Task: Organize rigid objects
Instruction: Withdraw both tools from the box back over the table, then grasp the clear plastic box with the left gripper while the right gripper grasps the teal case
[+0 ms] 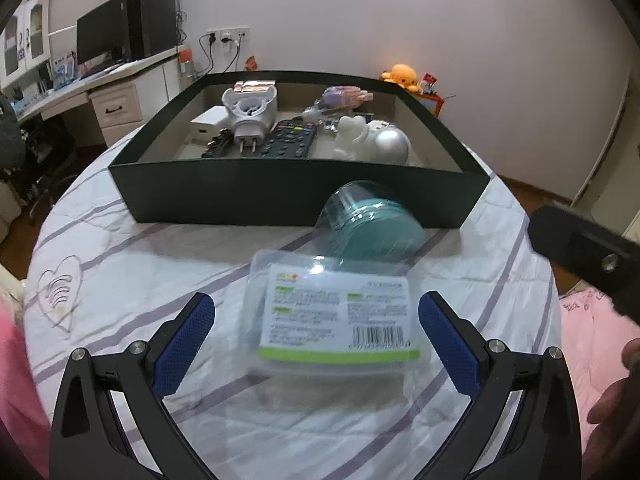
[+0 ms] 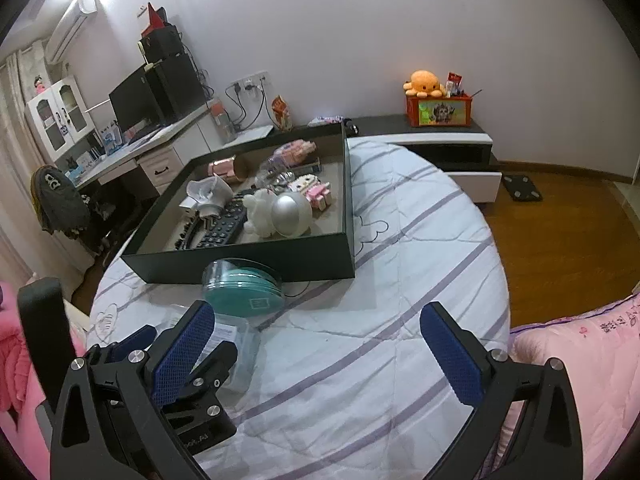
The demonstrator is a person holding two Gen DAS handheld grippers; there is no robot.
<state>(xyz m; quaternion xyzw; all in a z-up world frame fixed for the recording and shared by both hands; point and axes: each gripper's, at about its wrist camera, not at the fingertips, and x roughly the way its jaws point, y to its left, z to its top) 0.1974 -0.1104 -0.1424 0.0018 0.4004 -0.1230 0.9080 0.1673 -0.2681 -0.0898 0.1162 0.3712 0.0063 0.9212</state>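
- The left hand-held gripper point(image 1: 316, 344) has its jaws spread wide on either side of a clear plastic box point(image 1: 336, 320) with a printed label; its blue pads point(image 1: 188, 344) stand clear of the box walls.
- The right hand-held gripper point(image 2: 316, 356) is open and empty above the striped bedspread point(image 2: 360, 340).
- Just beyond the box lies a teal-lidded clear jar point(image 1: 372, 228) on its side, against the dark tray point(image 1: 280, 196).
- The tray holds a remote point(image 1: 288, 140), a white plug point(image 1: 250, 114) and a silver ball point(image 1: 392, 144).

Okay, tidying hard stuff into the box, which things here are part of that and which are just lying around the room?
Part of the job:
clear plastic container, between the open left claw
teal disc case
dark box
remote and silver ball, already inside

Just lying about:
orange plush octopus
monitor
striped bedcover
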